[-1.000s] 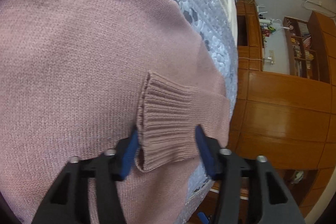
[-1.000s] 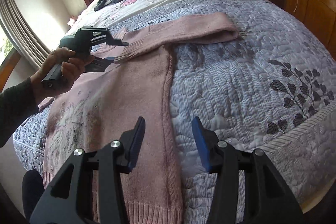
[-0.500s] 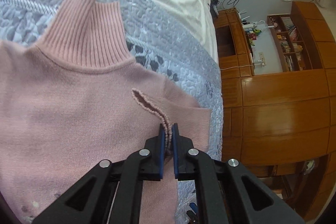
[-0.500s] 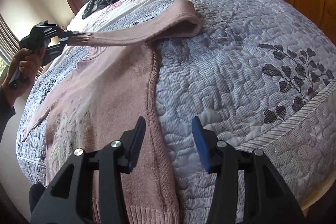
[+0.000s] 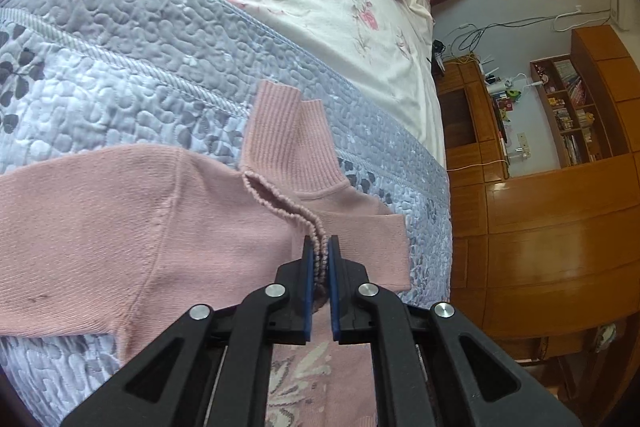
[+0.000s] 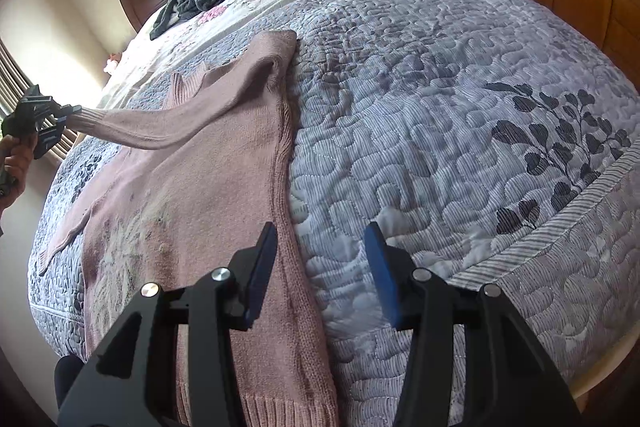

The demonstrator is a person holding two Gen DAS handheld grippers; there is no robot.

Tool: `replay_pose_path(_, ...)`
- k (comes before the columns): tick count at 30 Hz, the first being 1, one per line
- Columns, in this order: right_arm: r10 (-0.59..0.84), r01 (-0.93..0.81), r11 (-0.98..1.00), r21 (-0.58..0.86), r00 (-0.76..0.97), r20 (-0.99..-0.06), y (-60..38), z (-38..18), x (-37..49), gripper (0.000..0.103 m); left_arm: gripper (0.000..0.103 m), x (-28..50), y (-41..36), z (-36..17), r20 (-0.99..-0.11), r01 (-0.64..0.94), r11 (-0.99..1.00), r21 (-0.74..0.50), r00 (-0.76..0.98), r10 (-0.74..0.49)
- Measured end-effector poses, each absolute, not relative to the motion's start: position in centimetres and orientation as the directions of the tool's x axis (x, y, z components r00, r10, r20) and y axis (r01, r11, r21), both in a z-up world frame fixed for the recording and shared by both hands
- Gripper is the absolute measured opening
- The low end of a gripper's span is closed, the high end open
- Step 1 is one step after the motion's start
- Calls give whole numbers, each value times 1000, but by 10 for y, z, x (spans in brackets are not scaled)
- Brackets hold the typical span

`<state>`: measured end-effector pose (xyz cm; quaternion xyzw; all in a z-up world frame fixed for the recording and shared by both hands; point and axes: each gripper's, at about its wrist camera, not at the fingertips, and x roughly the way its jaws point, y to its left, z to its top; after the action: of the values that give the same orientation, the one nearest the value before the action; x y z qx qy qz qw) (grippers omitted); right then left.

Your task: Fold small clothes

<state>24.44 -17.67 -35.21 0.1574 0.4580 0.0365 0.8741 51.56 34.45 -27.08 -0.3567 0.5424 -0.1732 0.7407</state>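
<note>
Pink sleeve cuff [image 5: 318,247] clamped in left gripper [image 5: 319,259], sleeve stretched leftward across sweater [image 6: 192,195]; right gripper [image 6: 320,259] spread, empty, over the hem-side edge.

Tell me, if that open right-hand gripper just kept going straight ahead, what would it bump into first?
Probably the quilt, right beside the pink sweater's side edge. The right gripper points across the bed with its jaws open and empty; depth is hard to judge, so it might clip the sweater instead.

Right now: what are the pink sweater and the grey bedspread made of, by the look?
Pink sweater: soft matte knit, probably wool or acrylic; visible stitch rows and ribbed cuff, collar, hem. Grey bedspread: quilted woven fabric, faint sheen, puffy stitched pebble pattern; likely cotton or polyester, fibre unclear.
</note>
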Motion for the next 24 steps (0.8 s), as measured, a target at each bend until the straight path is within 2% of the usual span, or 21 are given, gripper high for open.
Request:
replay_pose_path(10, 200, 86, 950, 300, 570, -797, -178, -354, 247, 45, 6, 504, 405, -340, -748, -260, 703, -662, 290, -597)
replay_pose_path(15, 195, 88, 952, 293, 564, -802, -179, -355, 249, 45, 7, 504, 403, -379, -826, -288, 774, -563, 213, -522)
replay_pose_path(17, 195, 88, 952, 292, 562, -804, -179, -356, 250, 45, 16, 504, 402, -390, -865, -319, 804, -501, 185, -466)
replay_pose_path(19, 195, 88, 952, 292, 563, -803, -179, -356, 250, 45, 19, 501, 407, -384, -897, -350, 827, -439, 210, -388)
replay_pose_path(20, 195, 89, 952, 293, 563, -803, -179, -356, 249, 45, 29, 498, 408, -373, -901, -351, 834, -426, 250, -356)
replay_pose_path(21, 196, 89, 952, 294, 562, -803, -180, -356, 250, 45, 34, 494, 407, -360, -883, -332, 829, -451, 305, -358)
replay_pose_path(22, 197, 88, 952, 295, 563, -803, -180, -356, 250, 45, 39, 488, 398, -344, -803, -266, 776, -571, 378, -462)
replay_pose_path(23, 197, 86, 952, 295, 563, -802, -179, -356, 250, 45, 40, 488, 398, -344, -803, -266, 776, -571, 378, -462)
replay_pose_path(24, 198, 85, 952, 294, 564, -802, -179, -356, 251, 45, 40, 488, 390, -344, -767, -236, 746, -623, 372, -523)
